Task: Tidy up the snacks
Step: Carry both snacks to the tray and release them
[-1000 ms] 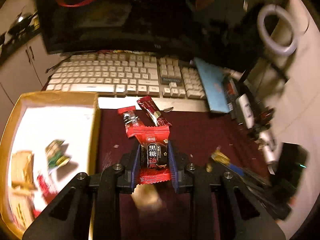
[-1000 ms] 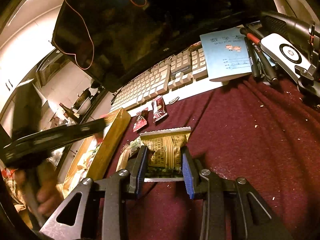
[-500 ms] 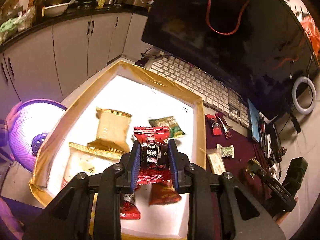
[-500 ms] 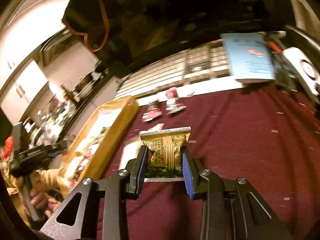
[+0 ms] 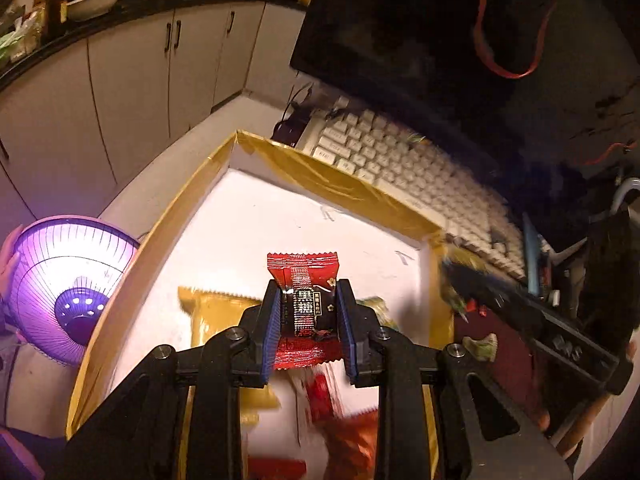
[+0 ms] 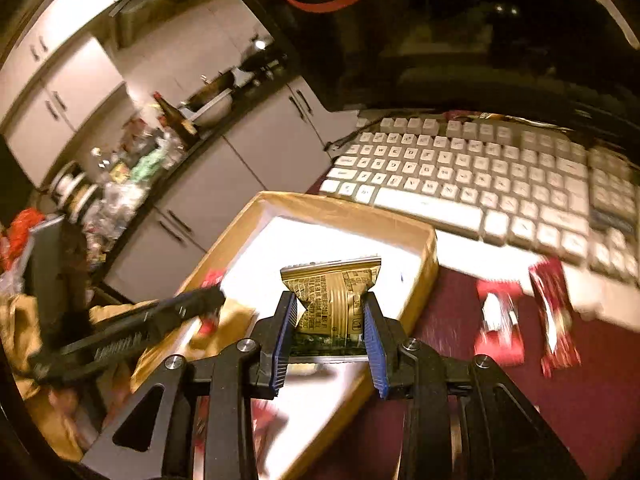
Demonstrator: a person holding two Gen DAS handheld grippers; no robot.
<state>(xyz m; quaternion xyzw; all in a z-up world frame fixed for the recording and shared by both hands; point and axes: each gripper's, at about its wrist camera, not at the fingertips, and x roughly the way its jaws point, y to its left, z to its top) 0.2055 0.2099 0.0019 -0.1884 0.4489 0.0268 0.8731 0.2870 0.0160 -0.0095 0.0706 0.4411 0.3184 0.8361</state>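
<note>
Two grippers hover above the cardboard box (image 5: 328, 178): left gripper (image 5: 307, 322) jaws clench a red candy packet (image 5: 304, 280) between them; right gripper (image 6: 330, 326) jaws clench a gold snack packet (image 6: 332, 292).

L tongs (image 5: 307, 312) clamped on red packet (image 5: 303, 280); R tongs (image 6: 330, 320) clamped on gold packet (image 6: 330, 292), both pointing fwd, tilted down.

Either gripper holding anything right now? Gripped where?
Both. Left gripper pinches the red candy packet across its middle. Right gripper pinches the gold snack packet by its side edges, lower half.
</note>
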